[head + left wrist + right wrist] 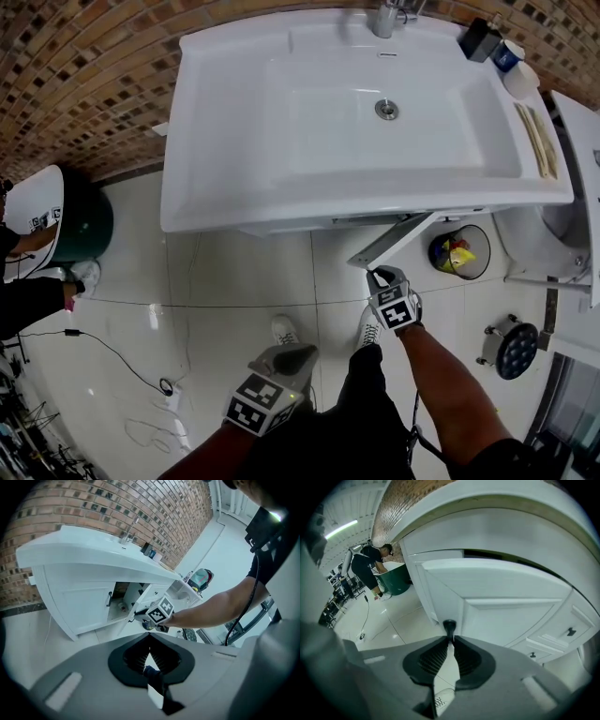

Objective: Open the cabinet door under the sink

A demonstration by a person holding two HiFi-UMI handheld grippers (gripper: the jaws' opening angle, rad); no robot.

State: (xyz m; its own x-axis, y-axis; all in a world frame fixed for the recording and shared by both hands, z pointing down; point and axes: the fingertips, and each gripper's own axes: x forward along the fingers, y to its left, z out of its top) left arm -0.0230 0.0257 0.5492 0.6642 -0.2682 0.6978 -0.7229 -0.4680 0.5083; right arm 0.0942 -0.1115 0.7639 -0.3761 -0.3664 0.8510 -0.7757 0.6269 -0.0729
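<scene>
The white sink [216,187] stands against a brick wall, with the white cabinet under it. The cabinet's right door [389,242] is swung partly outward. My right gripper [377,276] is at the door's free edge. In the right gripper view its jaws are shut on the door's small black handle [449,626], with the white door [501,606] just behind. My left gripper [302,354] hangs low near the person's legs, away from the cabinet. It is shut with nothing between the jaws. In the left gripper view I see the door [140,603] ajar and the right gripper [140,617] at it.
A small waste bin [459,253] stands on the floor right of the open door, a toilet [548,230] beyond it. A round dark object [511,347] lies at the right. A green tub [89,225] and a person are at the left. A cable [112,352] runs across the tiles.
</scene>
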